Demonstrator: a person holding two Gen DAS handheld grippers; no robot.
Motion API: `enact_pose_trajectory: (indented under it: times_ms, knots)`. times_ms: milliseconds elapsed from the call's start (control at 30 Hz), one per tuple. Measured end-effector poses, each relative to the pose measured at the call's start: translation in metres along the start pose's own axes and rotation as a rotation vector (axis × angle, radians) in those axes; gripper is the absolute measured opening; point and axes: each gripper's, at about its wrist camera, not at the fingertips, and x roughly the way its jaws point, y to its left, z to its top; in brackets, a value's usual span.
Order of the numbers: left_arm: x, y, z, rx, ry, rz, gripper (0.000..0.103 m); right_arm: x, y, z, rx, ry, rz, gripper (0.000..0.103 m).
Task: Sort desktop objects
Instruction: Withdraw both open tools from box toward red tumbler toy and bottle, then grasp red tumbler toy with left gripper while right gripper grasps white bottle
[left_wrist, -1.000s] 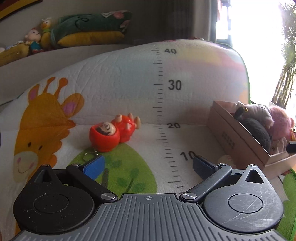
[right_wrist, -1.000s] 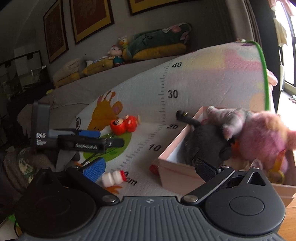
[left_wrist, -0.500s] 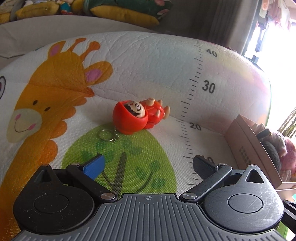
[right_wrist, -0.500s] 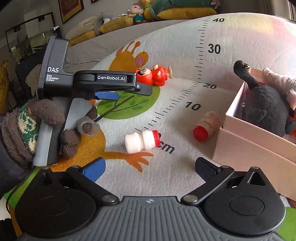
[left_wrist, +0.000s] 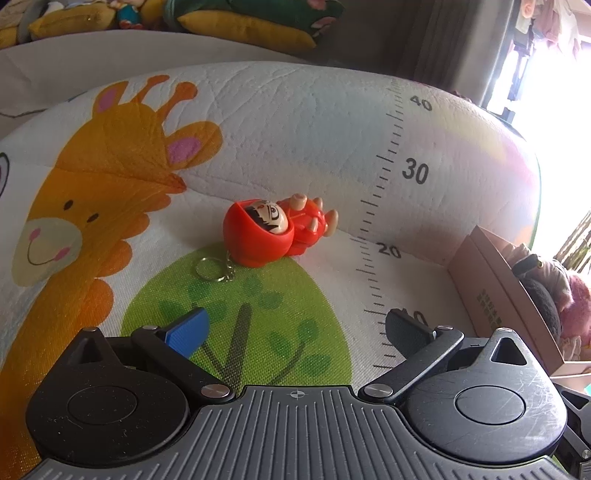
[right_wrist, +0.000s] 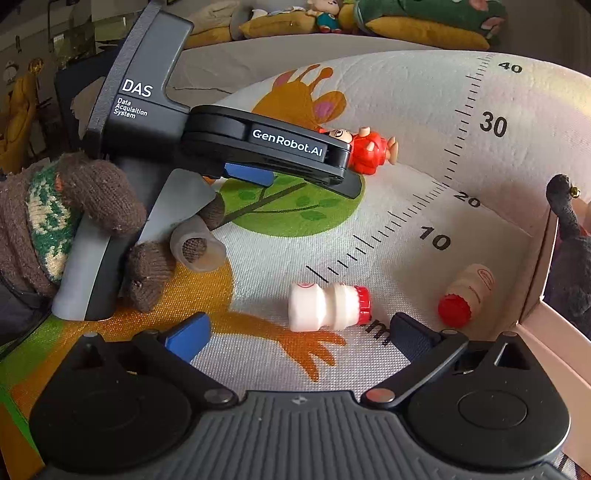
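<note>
Both the left gripper (left_wrist: 295, 328) and right gripper (right_wrist: 295, 332) gape wide and empty, the red doll (left_wrist: 275, 230) lying on the mat (left_wrist: 295, 122) ahead of the left, whose rounded hood could squirt from a closing pinch.

left gripper (left_wrist: 295, 332): the two fingers stand wide apart, nothing is between them; it hangs low and is tilted down.
left hand (right_wrist: 92, 229): in a brown knitted glove with a green and cream pattern, it grips the grey handle; one finger sits in a clear ring.
right gripper (right_wrist: 299, 332): the fingers are spread wide, nothing is held; it points forward and down.
</note>
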Motion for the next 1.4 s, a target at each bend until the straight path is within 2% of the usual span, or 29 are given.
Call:
enact_pose_trajectory:
  times_ms: [133,200,333,533,667,933,1133,1400]
  knots:
    - [0.014,-0.008,0.015,0.097,-0.052,0.100,0.103,0.000,0.000,-0.002,-0.001,-0.007,0.000,0.103]
    - [0.028,-0.011,0.027,0.112,-0.065,0.148,0.103,-0.002,-0.001,-0.004,0.001,-0.012,0.001,0.103]
    - [0.062,-0.018,0.047,0.113,-0.023,0.187,0.103,-0.004,-0.003,-0.005,0.011,-0.019,0.007,0.103]
    - [0.095,-0.027,0.055,0.129,0.016,0.283,0.103,-0.006,-0.009,-0.007,0.034,-0.030,0.026,0.103]
    - [0.094,-0.022,0.054,0.124,0.017,0.274,0.103,-0.008,-0.014,-0.008,0.050,-0.037,0.040,0.103]
    - [0.082,-0.027,0.042,0.240,0.006,0.261,0.096,-0.010,-0.017,-0.009,0.058,-0.040,0.045,0.103]
    - [0.074,-0.020,0.036,0.227,0.003,0.237,0.096,-0.009,-0.018,-0.009,0.069,-0.040,0.025,0.103]
    - [0.017,-0.018,0.002,0.286,0.026,0.154,0.096,-0.010,-0.025,-0.010,0.123,-0.045,-0.040,0.103]
